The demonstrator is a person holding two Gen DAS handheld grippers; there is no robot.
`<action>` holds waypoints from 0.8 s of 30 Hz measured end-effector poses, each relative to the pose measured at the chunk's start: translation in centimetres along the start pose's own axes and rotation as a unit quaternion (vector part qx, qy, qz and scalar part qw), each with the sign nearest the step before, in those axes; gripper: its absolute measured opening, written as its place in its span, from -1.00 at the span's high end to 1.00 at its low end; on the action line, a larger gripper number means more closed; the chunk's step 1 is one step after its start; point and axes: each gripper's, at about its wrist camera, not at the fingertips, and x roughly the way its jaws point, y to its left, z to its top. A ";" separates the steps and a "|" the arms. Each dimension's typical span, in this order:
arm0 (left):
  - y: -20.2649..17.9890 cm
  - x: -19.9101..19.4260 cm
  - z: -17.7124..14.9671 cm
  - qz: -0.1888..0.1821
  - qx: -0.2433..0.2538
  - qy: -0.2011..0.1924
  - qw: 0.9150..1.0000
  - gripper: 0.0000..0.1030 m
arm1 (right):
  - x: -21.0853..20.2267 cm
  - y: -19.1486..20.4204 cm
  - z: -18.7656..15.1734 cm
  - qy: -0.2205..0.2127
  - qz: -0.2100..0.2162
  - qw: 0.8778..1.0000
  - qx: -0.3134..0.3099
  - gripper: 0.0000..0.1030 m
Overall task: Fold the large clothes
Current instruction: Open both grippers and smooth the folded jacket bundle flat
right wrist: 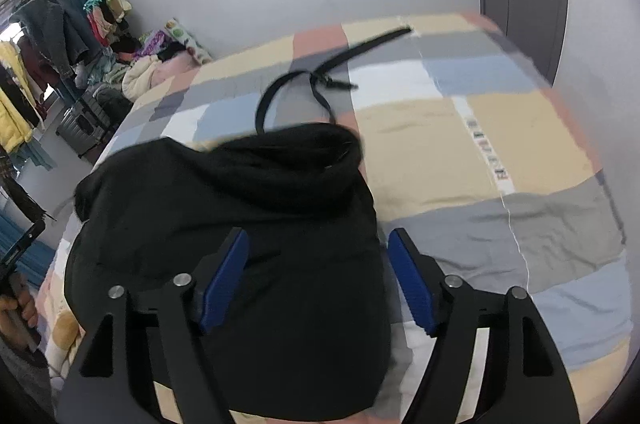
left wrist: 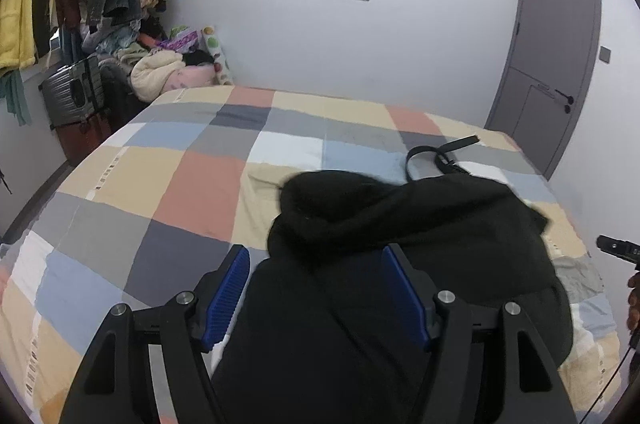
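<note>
- A bed with a patchwork cover of beige, grey, blue and salmon squares (left wrist: 168,184) fills a white-walled room with a grey door (left wrist: 556,64).
- The bulky black fleece garment (left wrist: 400,244) lies heaped on the cover, a black belt (right wrist: 320,80) just behind it.
- My left gripper (left wrist: 316,284) is spread above the garment, pinching nothing.
- My right gripper (right wrist: 318,272) is likewise spread, blue pads (right wrist: 412,288) free of the cloth.

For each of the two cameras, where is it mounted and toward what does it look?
Left wrist: sits on the left tool, looking down over the black garment on the patchwork bed; a hand shows at right.
Right wrist: sits on the right tool, same direction; a hand shows at left.
Shared: garment, bed, black belt, grey door.
</note>
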 end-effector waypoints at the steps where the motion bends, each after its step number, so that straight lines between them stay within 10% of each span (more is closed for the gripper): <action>1: -0.5 -0.1 0.0 -0.003 0.001 -0.002 1.000 -0.32 | 0.0 1.3 -0.1 -0.009 0.000 1.000 -0.006 -0.54; 13: -9.4 9.1 0.0 -0.048 0.038 0.027 0.998 -0.32 | 9.2 13.4 -2.7 -0.030 0.018 0.998 -0.043 -0.58; 24: -9.2 18.1 0.3 -0.027 0.018 0.051 0.998 -0.35 | 16.2 14.1 -1.0 -0.040 -0.028 0.997 -0.063 -0.79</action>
